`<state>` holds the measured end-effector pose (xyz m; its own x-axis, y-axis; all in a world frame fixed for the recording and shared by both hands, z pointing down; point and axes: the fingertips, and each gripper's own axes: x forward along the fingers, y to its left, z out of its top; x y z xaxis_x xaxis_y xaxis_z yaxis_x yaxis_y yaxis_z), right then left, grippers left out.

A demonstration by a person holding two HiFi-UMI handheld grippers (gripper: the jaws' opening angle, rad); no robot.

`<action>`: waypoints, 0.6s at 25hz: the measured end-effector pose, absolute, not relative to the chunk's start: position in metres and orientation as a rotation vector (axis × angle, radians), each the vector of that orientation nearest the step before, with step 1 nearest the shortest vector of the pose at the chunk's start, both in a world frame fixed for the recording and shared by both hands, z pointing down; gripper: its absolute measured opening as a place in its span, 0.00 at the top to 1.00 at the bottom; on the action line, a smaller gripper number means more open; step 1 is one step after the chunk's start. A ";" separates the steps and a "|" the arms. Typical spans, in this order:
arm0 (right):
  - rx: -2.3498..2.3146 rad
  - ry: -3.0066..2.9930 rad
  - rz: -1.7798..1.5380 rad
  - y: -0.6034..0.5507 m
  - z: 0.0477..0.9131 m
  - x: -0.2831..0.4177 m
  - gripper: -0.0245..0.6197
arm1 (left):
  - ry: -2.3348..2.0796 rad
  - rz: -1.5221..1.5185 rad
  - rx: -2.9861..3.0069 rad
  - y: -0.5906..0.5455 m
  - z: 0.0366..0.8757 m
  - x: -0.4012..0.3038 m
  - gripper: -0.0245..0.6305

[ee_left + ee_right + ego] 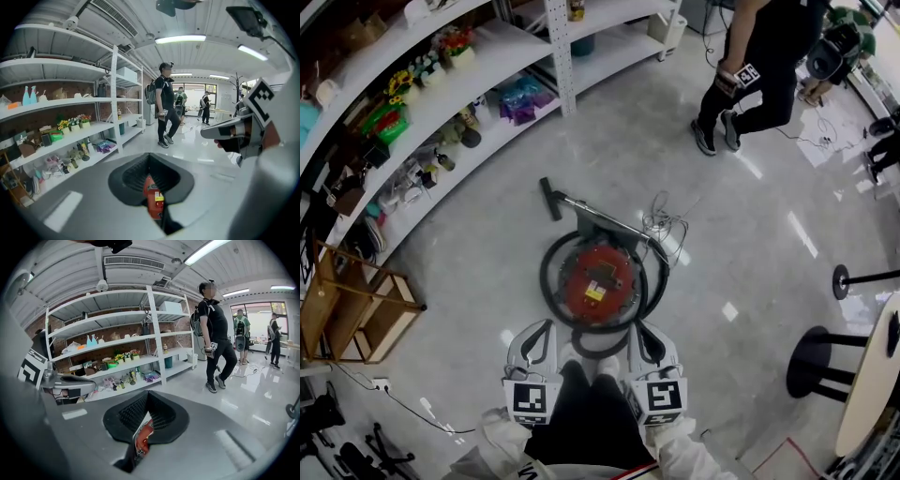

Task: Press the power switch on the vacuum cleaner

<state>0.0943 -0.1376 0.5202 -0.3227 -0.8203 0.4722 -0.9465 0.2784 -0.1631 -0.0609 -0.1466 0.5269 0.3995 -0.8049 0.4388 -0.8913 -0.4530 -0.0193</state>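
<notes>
A round red vacuum cleaner (596, 282) stands on the glossy floor, ringed by its black hose (549, 281). Its metal wand (600, 217) runs up-left to a black nozzle (551, 199). A yellow label sits on its lid; I cannot make out the switch. Both grippers hang just short of it, apart from it. The left gripper (546, 326) and the right gripper (639, 328) have their jaws together and hold nothing. A sliver of the vacuum cleaner (153, 197) shows under the left gripper (149, 157). The vacuum cleaner (142, 438) also peeks below the right gripper (146, 395).
White shelving (487, 89) full of small goods curves along the left. A wooden crate (358, 305) stands at lower left. A coiled cord (665, 230) lies right of the vacuum. A person (759, 70) walks at the upper right. A black stool (821, 361) and table edge (867, 375) stand at right.
</notes>
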 end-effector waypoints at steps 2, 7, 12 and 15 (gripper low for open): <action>1.604 -2.252 0.613 -0.139 0.534 0.093 0.96 | -1.502 0.576 2.430 -0.149 0.539 -0.062 0.96; 1.560 -2.234 0.613 -0.135 0.572 0.088 0.96 | -1.484 0.609 2.410 -0.148 0.575 -0.063 0.96; 1.542 -2.205 0.648 -0.136 0.605 0.089 0.96 | -1.474 0.604 2.392 -0.151 0.606 -0.058 0.96; 1.527 -2.200 0.661 -0.138 0.622 0.086 0.96 | -1.465 0.611 2.380 -0.155 0.622 -0.056 0.96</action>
